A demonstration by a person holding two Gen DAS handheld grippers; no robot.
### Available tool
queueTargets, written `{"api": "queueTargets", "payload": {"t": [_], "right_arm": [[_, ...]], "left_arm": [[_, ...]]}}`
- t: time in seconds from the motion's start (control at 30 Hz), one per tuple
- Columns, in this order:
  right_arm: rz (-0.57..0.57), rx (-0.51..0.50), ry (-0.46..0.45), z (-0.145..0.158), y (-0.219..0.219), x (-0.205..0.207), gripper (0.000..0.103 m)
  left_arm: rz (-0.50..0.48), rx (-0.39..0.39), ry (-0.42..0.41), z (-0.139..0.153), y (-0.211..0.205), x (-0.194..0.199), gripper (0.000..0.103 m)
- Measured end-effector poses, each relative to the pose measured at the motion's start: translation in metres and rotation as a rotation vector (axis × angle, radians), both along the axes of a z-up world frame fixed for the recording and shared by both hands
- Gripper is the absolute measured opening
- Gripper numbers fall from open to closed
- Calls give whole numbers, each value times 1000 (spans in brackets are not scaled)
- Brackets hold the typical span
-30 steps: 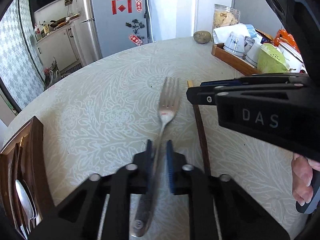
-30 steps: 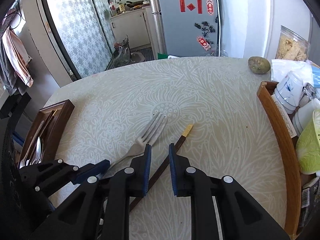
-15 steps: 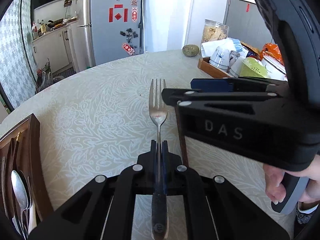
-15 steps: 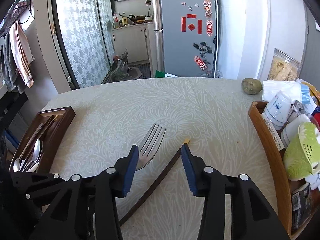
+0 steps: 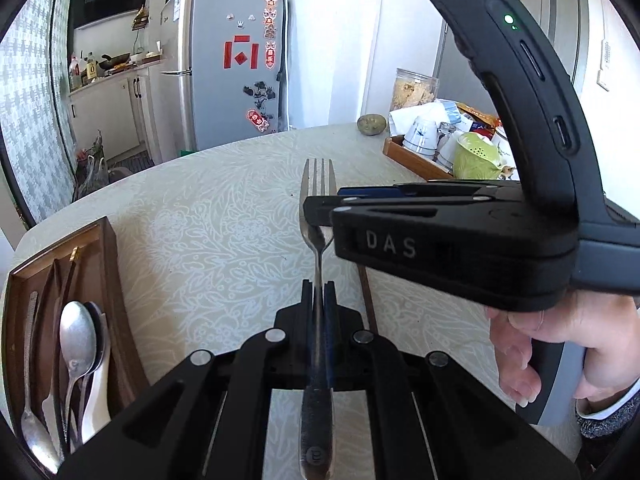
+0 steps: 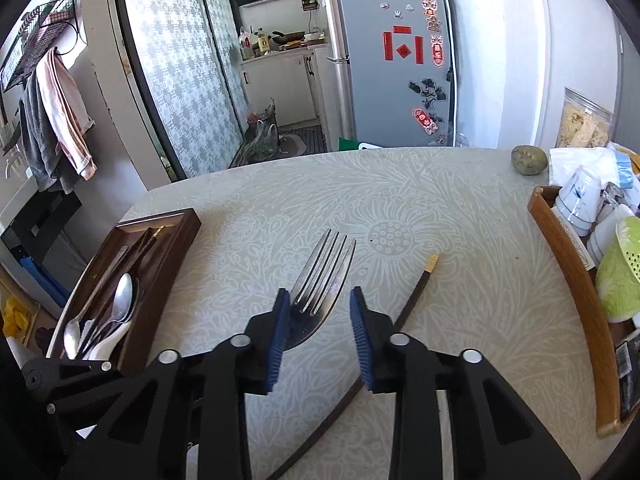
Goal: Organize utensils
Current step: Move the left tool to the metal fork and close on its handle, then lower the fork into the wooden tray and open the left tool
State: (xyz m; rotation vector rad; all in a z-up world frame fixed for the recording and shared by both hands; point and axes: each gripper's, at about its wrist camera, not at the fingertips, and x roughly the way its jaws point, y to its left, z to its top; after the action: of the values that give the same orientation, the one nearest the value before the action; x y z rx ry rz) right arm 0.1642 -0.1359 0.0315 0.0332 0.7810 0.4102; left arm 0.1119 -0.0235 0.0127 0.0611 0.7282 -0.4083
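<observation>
My left gripper (image 5: 319,292) is shut on the handle of a steel fork (image 5: 318,184) and holds it above the table, tines pointing away. In the right wrist view the fork (image 6: 324,272) sits between the open, empty fingers of my right gripper (image 6: 318,312). The right gripper also shows in the left wrist view (image 5: 440,236), just right of the fork. A dark chopstick with a gold tip (image 6: 416,292) lies on the table to the right. A dark wooden utensil tray (image 6: 176,232) with spoons (image 6: 120,304) stands at the left; it also shows in the left wrist view (image 5: 108,256).
A light wooden tray (image 6: 568,264) with cups and a green strainer (image 6: 620,276) stands at the right edge. A small round green fruit (image 6: 529,160) and a jar sit at the back right. The patterned tablecloth (image 6: 400,192) covers the round table.
My left gripper shut on the fork's handle and lifted it off the table. My right gripper opened and rose, so the fork's tines now lie between its fingers.
</observation>
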Motion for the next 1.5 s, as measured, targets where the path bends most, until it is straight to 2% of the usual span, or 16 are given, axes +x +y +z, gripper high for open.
{"api": "queueTargets", "payload": {"t": [0.1,0.2,0.47,0.63,0.87,0.93,1.0,1.03,1.17,1.23,1.27,1.33,1.4,1.5], "right_arm": [[22,-6,-13,9,15,-5,11],[56,-3,-36,25,35,-11,8],[195,2,-36,51,113,-14,6],[259,-9,-3,39,160,-8,7],[262,-110,-26,15,196,-11,10],[253,-122,-33,11,197,-13,18],[227,-139,-63,10,194,-17,49],[211,-149,-89,11,193,-20,52],[154,-177,-189,18,179,-37,55],[124,-186,-234,22,169,-45,64],[112,-185,-253,24,163,-49,69],[74,-189,-303,28,150,-59,74],[45,-189,-339,33,137,-67,79],[17,-221,-382,37,119,-79,80]], "left_arm": [[19,-18,-7,5,17,-7,6],[53,-33,-14,12,37,-12,6],[197,-52,-11,26,106,-28,6],[269,-52,22,20,140,-33,6],[306,-56,76,1,156,-32,6],[312,-52,85,-3,159,-32,6],[319,-52,93,-5,161,-32,6],[318,-52,95,-6,161,-33,6],[307,-48,87,-7,158,-35,6],[297,-36,52,-1,154,-41,7],[288,-33,35,2,152,-43,10],[290,-26,3,8,149,-49,58],[291,-25,-42,15,144,-57,66],[215,-51,-73,21,132,-68,80]]}}
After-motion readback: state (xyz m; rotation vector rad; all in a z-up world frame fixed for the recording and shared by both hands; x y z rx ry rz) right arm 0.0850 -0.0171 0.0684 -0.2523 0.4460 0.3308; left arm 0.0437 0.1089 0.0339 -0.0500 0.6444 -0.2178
